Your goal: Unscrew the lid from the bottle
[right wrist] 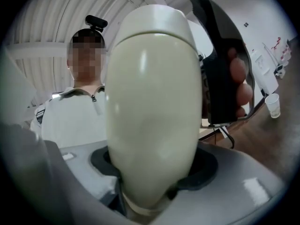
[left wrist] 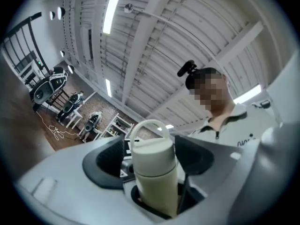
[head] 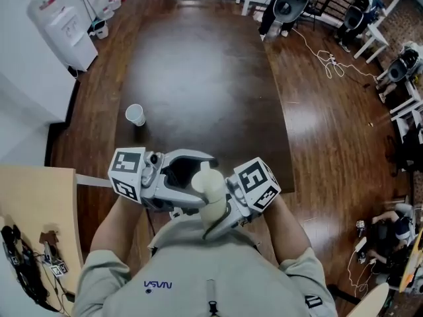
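A cream bottle is held up close to the person's chest, between both grippers. My right gripper is shut on the bottle's body, which fills the right gripper view, with the dark pads pressed on its lower part. My left gripper faces it from the left. In the left gripper view the bottle's lid, with its loop handle, stands between the black pads. A thin gap shows on the right side, so these jaws stand open around the lid.
A long dark wooden table stretches ahead, with a white paper cup near its left edge; the cup also shows in the right gripper view. A water dispenser stands far left. Chairs and cables lie at the right.
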Demonstrator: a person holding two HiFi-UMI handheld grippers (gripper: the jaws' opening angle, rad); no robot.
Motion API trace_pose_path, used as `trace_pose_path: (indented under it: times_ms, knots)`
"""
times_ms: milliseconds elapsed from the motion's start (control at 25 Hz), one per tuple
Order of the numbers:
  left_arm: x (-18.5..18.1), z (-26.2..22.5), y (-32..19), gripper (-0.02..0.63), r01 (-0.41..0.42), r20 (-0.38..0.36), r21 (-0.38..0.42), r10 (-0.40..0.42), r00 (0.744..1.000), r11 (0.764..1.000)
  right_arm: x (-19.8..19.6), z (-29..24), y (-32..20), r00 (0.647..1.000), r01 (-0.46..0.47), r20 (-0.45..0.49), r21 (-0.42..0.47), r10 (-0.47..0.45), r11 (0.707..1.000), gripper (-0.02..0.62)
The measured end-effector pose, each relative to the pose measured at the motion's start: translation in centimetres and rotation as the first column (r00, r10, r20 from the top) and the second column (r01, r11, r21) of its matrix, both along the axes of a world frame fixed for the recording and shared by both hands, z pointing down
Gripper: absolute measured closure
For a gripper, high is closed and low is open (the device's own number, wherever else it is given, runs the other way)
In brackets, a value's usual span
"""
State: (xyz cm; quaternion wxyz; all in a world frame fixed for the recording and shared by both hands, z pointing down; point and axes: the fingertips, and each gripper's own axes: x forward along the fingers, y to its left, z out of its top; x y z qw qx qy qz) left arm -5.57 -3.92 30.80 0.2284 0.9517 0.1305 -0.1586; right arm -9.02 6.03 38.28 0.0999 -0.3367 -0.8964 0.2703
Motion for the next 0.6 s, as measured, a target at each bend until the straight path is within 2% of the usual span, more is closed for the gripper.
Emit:
trace_pose_path:
  times_ms: [200, 320, 440, 520, 600]
  knots:
    - [0.2, -0.1, 0.4, 0.313, -0.019, -0.002, 0.007, 0.019, 1.0, 1.0, -0.2, -0.1, -0.2, 1.0, -0.004, 0.0, 0.001, 0.004, 1.0, 0.296]
    - [0.3, 0.2, 0.1, 0.313, 0.015, 0.003, 0.005, -0.015, 1.0, 1.0, -0.3, 0.4, -0.7, 0.999, -0.04, -0.019, 0.027, 0.041, 0.999, 0.296]
    - [0.5, 0.6, -0.5, 0.313, 0.077, 0.03, 0.023, -0.077, 0.997, 0.997, -0.6, 1.6, -2.0, 0.989, -0.125, -0.06, 0.097, 0.131, 0.987, 0.296]
    - [0.3, 0.8, -1.2, 0.313, 0.148, 0.054, 0.047, -0.15, 0.987, 0.988, -1.1, 2.6, -3.7, 0.966, -0.223, -0.095, 0.179, 0.242, 0.958, 0.296]
    - [0.2, 1.0, -2.1, 0.313, 0.243, 0.083, 0.09, -0.251, 0.964, 0.966, -1.7, 3.7, -5.9, 0.915, -0.338, -0.125, 0.28, 0.383, 0.899, 0.296]
